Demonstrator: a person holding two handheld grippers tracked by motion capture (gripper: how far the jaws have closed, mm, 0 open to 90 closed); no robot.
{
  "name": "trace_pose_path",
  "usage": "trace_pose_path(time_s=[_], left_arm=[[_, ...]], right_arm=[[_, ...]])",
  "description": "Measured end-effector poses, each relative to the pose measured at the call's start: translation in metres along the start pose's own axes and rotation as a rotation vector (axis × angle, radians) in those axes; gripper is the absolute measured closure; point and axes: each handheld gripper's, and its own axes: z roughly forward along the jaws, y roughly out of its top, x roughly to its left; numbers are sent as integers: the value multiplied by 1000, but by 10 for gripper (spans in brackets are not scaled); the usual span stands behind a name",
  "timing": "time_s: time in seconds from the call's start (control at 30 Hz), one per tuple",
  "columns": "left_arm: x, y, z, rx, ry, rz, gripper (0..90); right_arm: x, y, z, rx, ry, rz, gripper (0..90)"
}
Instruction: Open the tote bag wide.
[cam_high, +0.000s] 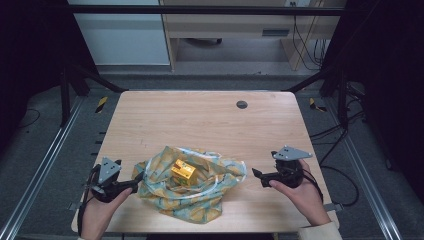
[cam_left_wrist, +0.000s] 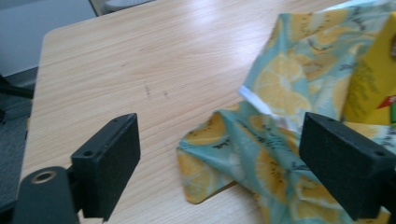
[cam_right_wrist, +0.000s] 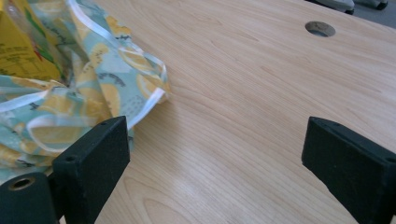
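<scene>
**One cloth, one box, two grippers standing wide**

Nearest the person, two hands come in at the desk's (cam_high: 210, 112) front edge, each with one gripper. The left gripper (cam_high: 136, 181) sits at the cloth's left corner; in the left gripper view its two fingers (cam_left_wrist: 108, 163) stand wide, with a folded corner of cloth lying between them on the desk, not pressed by either pad. The right gripper (cam_high: 256, 176) is just off the cloth's right edge; in the right gripper view its two fingers (cam_right_wrist: 93, 158) also stand wide, with bare desk between them and the cloth beside the left one.

Between the grippers lies one crumpled cloth (cam_high: 200, 195), teal with a yellow lemon print and a white trim, near the front middle of the desk. On its middle rests one small yellow box (cam_high: 183, 172), tilted.

Farther back the desk is plain wood with one round grommet hole (cam_high: 242, 104) near its far edge.
</scene>
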Motion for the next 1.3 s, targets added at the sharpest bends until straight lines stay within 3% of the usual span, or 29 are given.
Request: trace_pose_path(time_s=[0.2, 0.43, 1.0, 1.13, 1.23, 1.3], left_arm=[[12, -4, 1, 12, 14, -32, 80], [23, -9, 5, 50, 33, -38, 68], [43, -23, 19, 122, 67, -59, 54], [48, -28, 24, 157, 78, -78, 56], [48, -29, 26, 155, 62, -92, 58], [46, -28, 26, 151, 56, -77, 58]], right_arm=[[-8, -6, 0, 12, -30, 17, 65], [-18, -13, -2, 18, -57, 29, 62], [-51, -45, 0, 65, -130, 160, 67], [-50, -51, 4, 89, -131, 173, 66], [-47, -52, 8, 106, -124, 170, 76], [-44, -51, 10, 122, -119, 161, 80]])
